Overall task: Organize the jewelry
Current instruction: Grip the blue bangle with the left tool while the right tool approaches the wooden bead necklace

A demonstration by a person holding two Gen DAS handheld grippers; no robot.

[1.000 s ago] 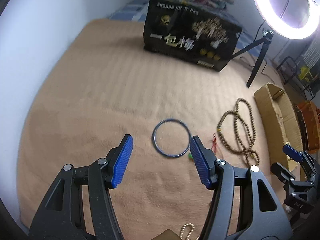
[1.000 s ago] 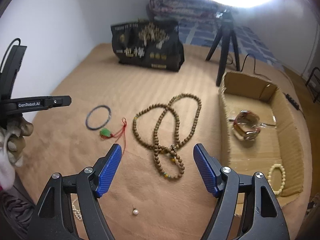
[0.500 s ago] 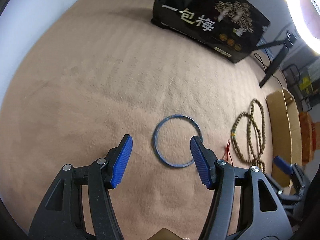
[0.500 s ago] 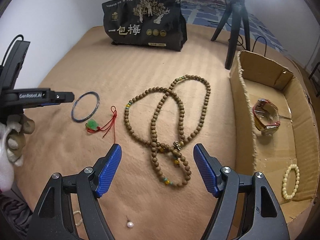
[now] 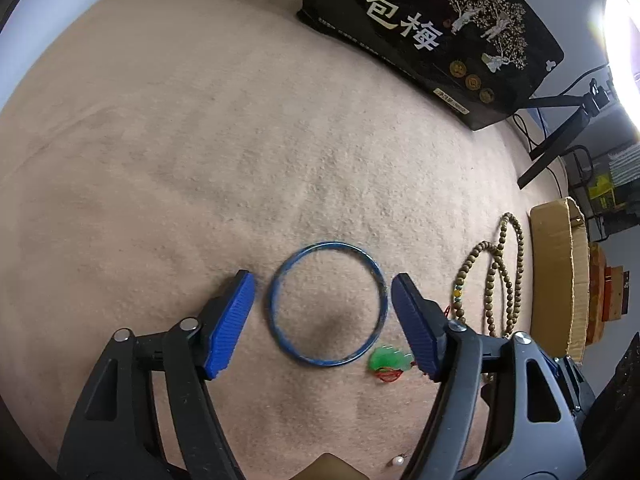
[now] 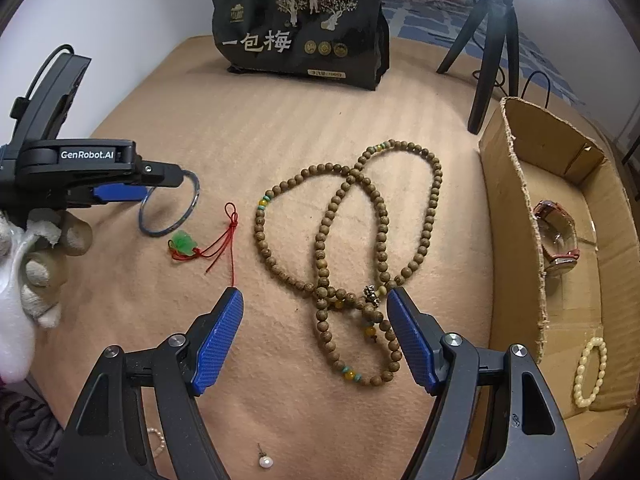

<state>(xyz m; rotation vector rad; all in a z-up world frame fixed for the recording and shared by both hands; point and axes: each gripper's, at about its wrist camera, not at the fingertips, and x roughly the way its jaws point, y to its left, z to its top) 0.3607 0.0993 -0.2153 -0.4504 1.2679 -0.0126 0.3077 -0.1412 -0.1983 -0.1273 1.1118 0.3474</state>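
Observation:
A blue bangle lies flat on the tan blanket. My left gripper is open and low over it, one finger on each side of the ring; it also shows in the right wrist view by the bangle. A green pendant on a red cord lies just right of the bangle. A long brown bead necklace lies looped in the middle. My right gripper is open and empty, its fingers either side of the necklace's near end.
A cardboard box at the right holds a watch and a cream bead bracelet. A black printed bag and a tripod stand at the back. A pearl earring lies near the front edge.
My left gripper has come down and forward until its fingers straddle the blue bangle. My right gripper has moved lower and closer to the bead necklace. Both stay open.

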